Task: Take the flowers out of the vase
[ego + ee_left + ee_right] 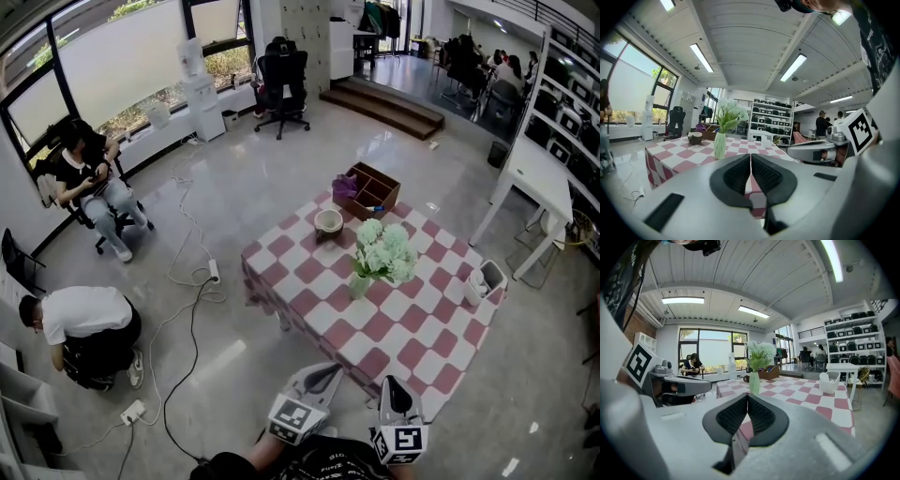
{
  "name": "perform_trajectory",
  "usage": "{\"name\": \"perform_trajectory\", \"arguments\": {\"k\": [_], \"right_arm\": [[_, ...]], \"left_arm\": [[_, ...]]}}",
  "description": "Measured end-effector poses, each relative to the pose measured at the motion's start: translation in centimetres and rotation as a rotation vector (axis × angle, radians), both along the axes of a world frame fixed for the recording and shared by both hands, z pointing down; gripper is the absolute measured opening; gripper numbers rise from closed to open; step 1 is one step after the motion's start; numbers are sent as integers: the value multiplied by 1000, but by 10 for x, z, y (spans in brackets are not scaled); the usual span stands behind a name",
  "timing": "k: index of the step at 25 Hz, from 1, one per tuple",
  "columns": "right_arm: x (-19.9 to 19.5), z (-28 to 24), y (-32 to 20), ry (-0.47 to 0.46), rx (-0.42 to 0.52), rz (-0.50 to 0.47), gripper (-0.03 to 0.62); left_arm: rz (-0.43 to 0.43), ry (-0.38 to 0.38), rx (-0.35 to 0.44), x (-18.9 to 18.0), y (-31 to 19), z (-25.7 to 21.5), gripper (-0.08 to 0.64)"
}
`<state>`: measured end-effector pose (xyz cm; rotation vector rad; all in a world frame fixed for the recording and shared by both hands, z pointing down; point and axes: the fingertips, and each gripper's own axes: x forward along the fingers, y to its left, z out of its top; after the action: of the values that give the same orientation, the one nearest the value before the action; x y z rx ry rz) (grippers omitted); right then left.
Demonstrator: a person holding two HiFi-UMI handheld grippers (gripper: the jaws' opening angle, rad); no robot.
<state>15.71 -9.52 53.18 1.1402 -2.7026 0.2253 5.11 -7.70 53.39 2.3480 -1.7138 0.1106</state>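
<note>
checkered table point(412, 323), vase point(360, 286) upright (flowers point(384, 251) upward)

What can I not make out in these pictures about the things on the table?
1. Mouth of the vase: in the head view the flowers cover it.
2. Contents of the wooden box: too small in all three views.
3. Contents of the white container: too small in the head view, blurred in the right gripper view.
</note>
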Motion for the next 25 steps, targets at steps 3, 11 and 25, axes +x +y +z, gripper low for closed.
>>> {"name": "perform_trajectory", "arguments": {"k": [3,11,25], "right_arm": [[-8,-1,-12,-3,-5,-2,6],[-34,0,-46,4,-13,8,6],[-91,-11,-112,23,32,78,6]], "left_arm": [[3,6,-11,-8,-13,0,15],[18,8,-16,-34,-51,4,15],[123,10,17,-82,-125,-9,15]]}}
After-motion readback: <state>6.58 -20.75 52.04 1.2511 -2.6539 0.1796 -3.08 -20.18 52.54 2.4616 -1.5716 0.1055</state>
